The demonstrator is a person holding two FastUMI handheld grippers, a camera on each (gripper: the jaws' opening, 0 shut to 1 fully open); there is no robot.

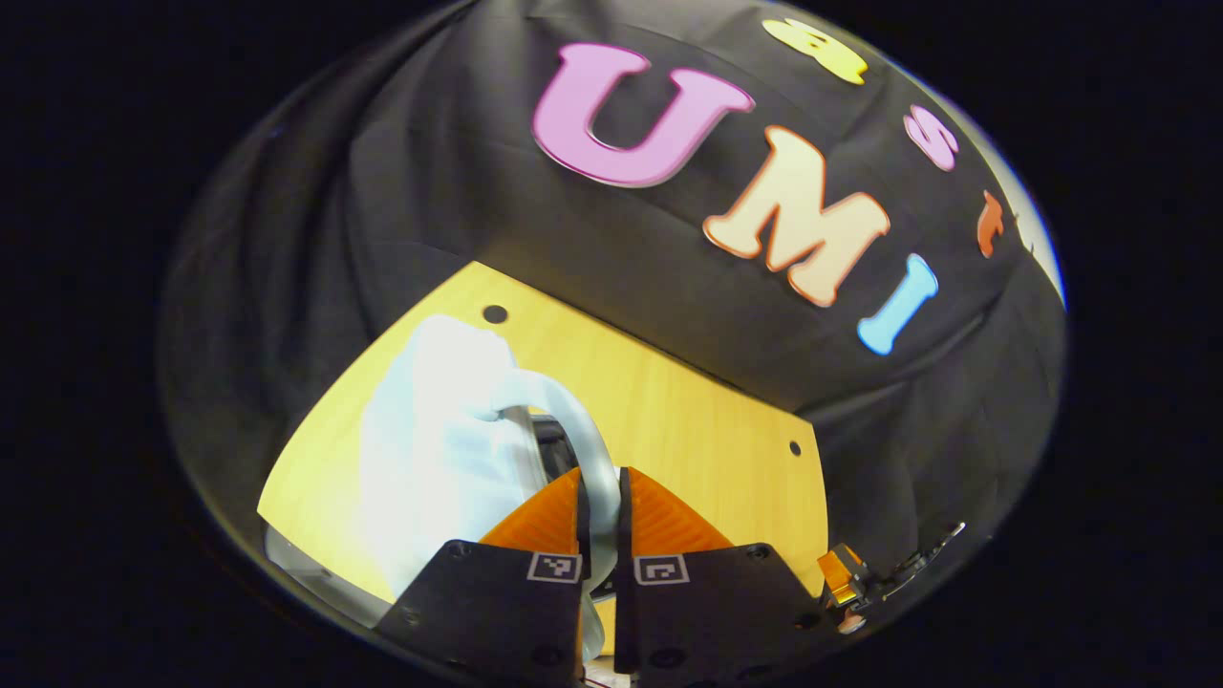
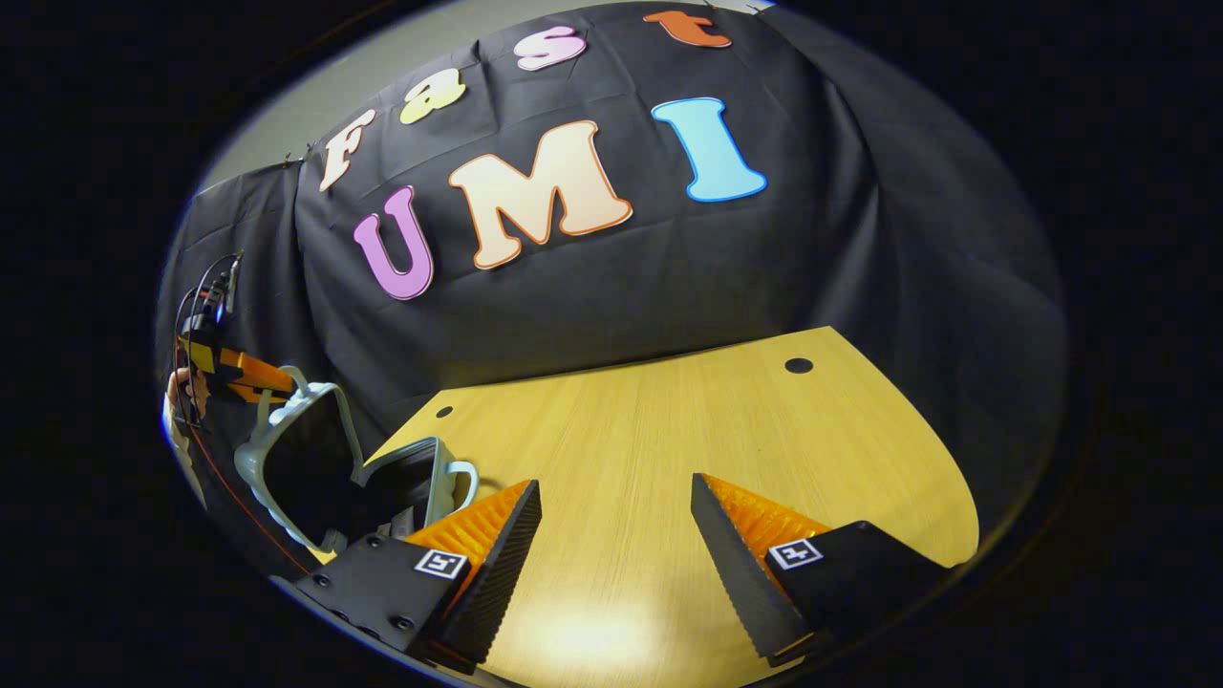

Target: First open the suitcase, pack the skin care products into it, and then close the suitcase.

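Suitcase [image 2: 315, 459]: pale grey-blue, at the left edge of the worktop [image 2: 669, 449], lid lifted and swung partway up, dark inside showing.
Left hand-held gripper [image 1: 600, 497]: fingers pressed together on the pale curved handle [image 1: 583, 420] of the lid, both pinching it.
Right hand-held gripper [image 2: 616, 521]: fingers spread wide, nothing between them, hovering over bare worktop, well apart from the suitcase.
Skin care products: can't spot any in either view.
Step, my read: opening the lid.
How to do it well: keep the pinch firm, follow the hinge arc instead of pulling straight, steady the base with the free gripper if it lifts.
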